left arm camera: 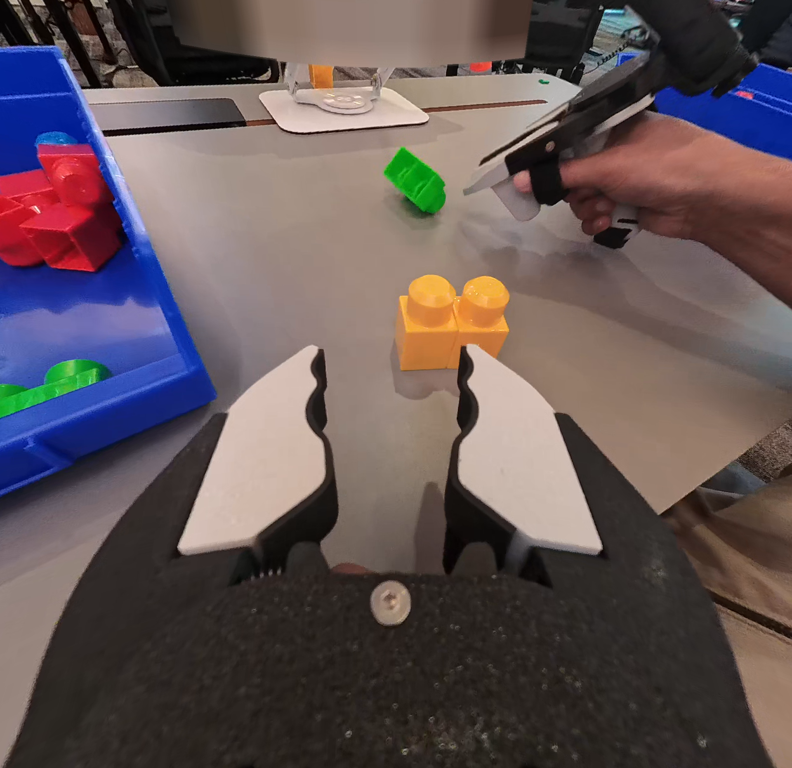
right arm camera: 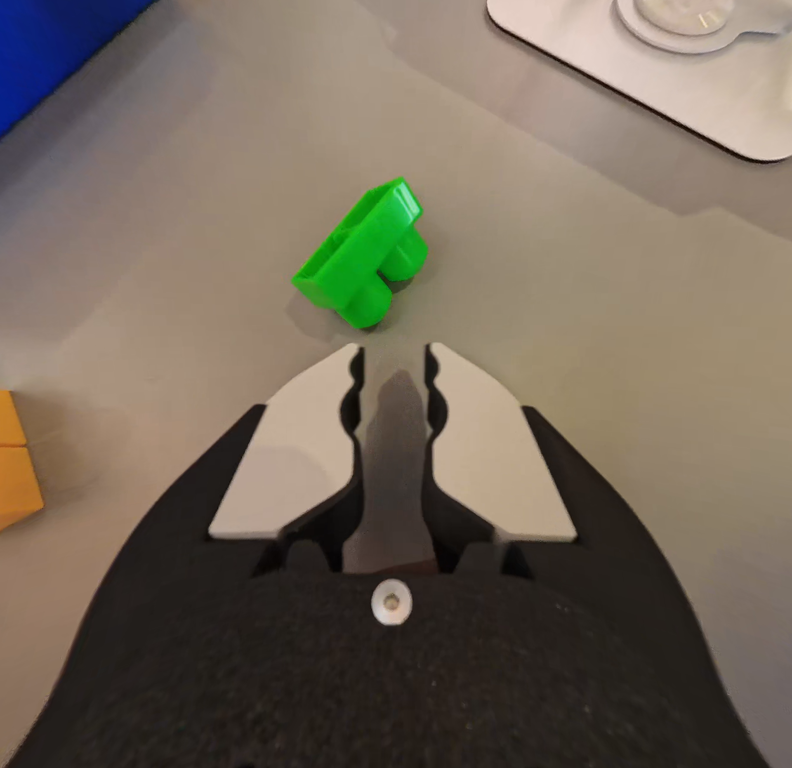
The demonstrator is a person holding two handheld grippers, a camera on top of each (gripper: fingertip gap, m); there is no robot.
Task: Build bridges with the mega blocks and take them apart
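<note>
Two orange single-stud blocks (left arm camera: pixel 450 323) stand side by side on the grey table (left arm camera: pixel 278 250). My left gripper (left arm camera: pixel 390 353) is open and empty just short of them, its right fingertip (left arm camera: pixel 471 357) overlapping the right block's lower corner in the view. A green two-stud block (right arm camera: pixel 362 256) lies tipped over on the table; it also shows in the left wrist view (left arm camera: pixel 415 181). My right gripper (right arm camera: pixel 394 349) is open with a narrow gap, empty, just short of the green block; a hand holds it in the left wrist view (left arm camera: pixel 484 181). The orange blocks' edge shows in the right wrist view (right arm camera: pixel 15 460).
A blue bin (left arm camera: pixel 141 319) at the left holds red blocks (left arm camera: pixel 60 207) and green blocks (left arm camera: pixel 51 387). A white stand base (left arm camera: pixel 343 109) sits at the table's far side, also in the right wrist view (right arm camera: pixel 643 61). The table's right edge (left arm camera: pixel 707 481) is near. The grippers' ends are close to 25 cm from one another.
</note>
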